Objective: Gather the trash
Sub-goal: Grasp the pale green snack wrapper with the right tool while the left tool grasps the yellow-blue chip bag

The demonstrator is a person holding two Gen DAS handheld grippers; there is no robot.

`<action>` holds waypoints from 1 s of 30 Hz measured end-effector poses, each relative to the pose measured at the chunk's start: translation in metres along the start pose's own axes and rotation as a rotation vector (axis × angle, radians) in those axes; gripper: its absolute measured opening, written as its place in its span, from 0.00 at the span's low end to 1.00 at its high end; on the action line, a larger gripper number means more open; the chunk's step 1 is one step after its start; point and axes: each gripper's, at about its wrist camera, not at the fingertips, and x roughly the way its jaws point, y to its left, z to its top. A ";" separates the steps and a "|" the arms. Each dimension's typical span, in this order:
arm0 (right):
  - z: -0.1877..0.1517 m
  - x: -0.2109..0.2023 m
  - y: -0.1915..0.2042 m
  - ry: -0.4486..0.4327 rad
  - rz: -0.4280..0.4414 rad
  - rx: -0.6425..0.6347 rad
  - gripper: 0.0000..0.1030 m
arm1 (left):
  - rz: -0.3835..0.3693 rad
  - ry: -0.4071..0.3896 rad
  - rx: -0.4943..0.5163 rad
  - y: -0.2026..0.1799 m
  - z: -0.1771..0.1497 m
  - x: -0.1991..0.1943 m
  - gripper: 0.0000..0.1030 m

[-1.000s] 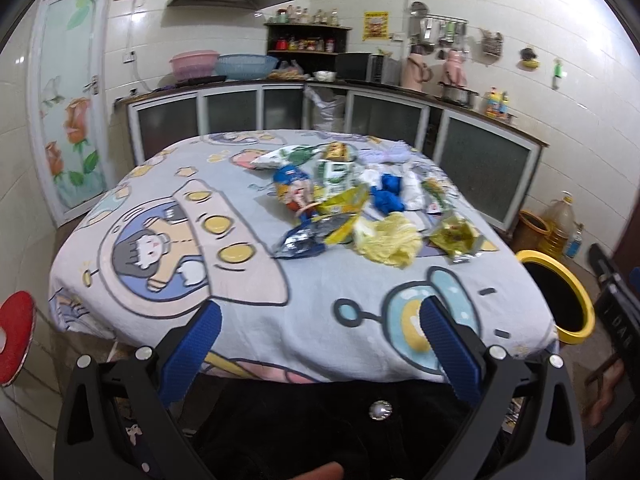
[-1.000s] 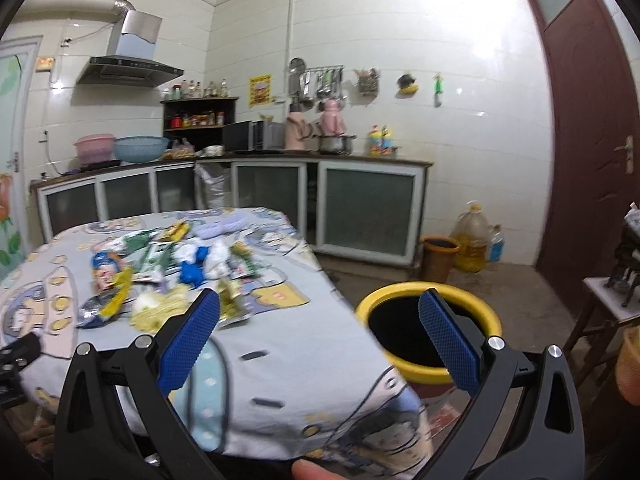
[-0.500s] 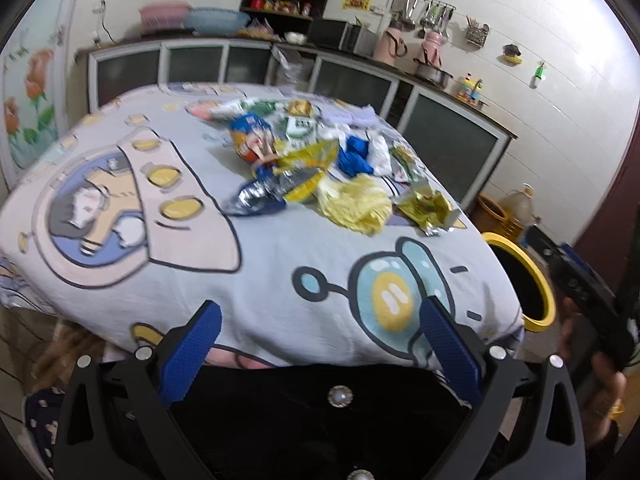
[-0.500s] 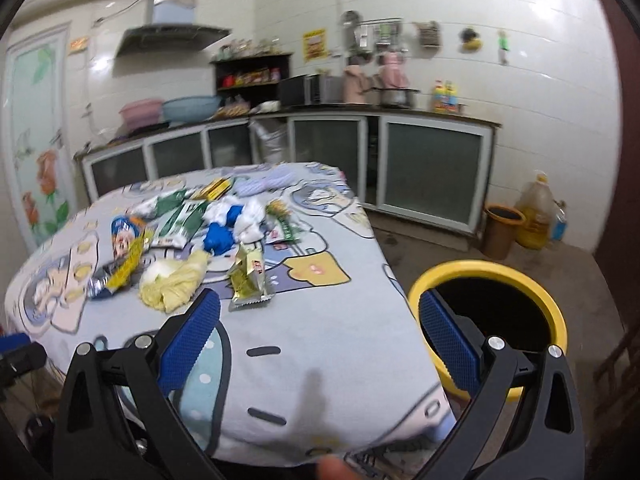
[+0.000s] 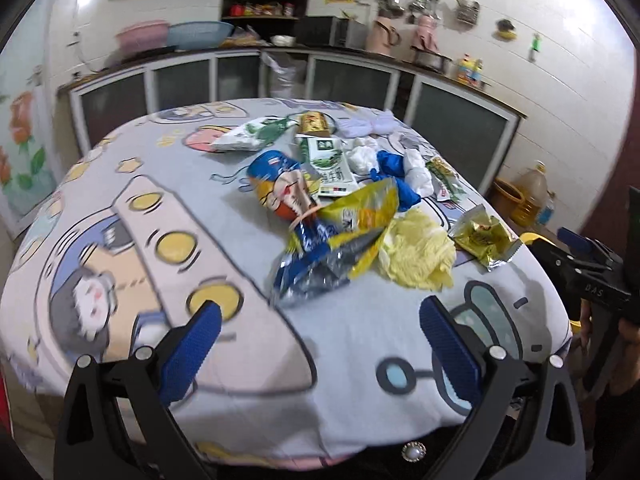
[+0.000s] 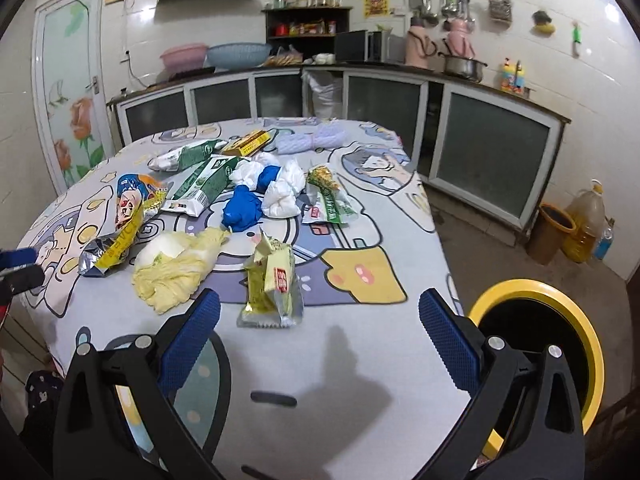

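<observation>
Both claws spread, nothing pinched, trash on worktop.
We'd drop right claw on the nearest wrapper, probably crinkly foil, pinch its middle, then swing to bin beside us; left claw covers the pile.

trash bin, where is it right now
The yellow-rimmed trash bin stands on the floor at the table's right edge, low right in the right wrist view, just beyond the open right gripper.

Roughly ten wrappers, one bin
</observation>
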 end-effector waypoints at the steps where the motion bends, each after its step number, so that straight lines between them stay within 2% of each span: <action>1: 0.003 0.005 -0.001 0.010 0.000 0.011 0.93 | -0.009 0.006 0.014 0.002 0.005 0.005 0.93; 3: 0.008 0.012 -0.002 0.029 0.008 0.023 0.93 | -0.005 0.016 0.044 0.003 0.013 0.013 0.93; 7: 0.014 0.019 0.001 0.047 0.022 0.015 0.93 | -0.051 0.020 0.127 -0.010 0.026 0.025 0.93; 10: 0.016 0.025 0.004 0.064 0.037 0.014 0.93 | -0.115 0.013 0.198 -0.024 0.037 0.031 0.93; 13: 0.017 0.032 0.006 0.075 0.025 -0.005 0.93 | -0.131 0.025 0.240 -0.035 0.053 0.043 0.93; 18: 0.018 0.041 0.004 0.097 0.063 0.005 0.93 | -0.165 0.064 0.232 -0.047 0.071 0.067 0.93; 21: 0.021 0.044 0.003 0.095 0.048 -0.013 0.93 | -0.145 0.084 0.235 -0.051 0.076 0.083 0.93; 25: 0.025 0.054 -0.003 0.123 0.082 0.006 0.93 | -0.138 0.114 0.185 -0.046 0.083 0.100 0.93; 30: 0.025 0.071 0.001 0.172 0.102 -0.024 0.93 | -0.123 0.143 0.178 -0.046 0.088 0.121 0.93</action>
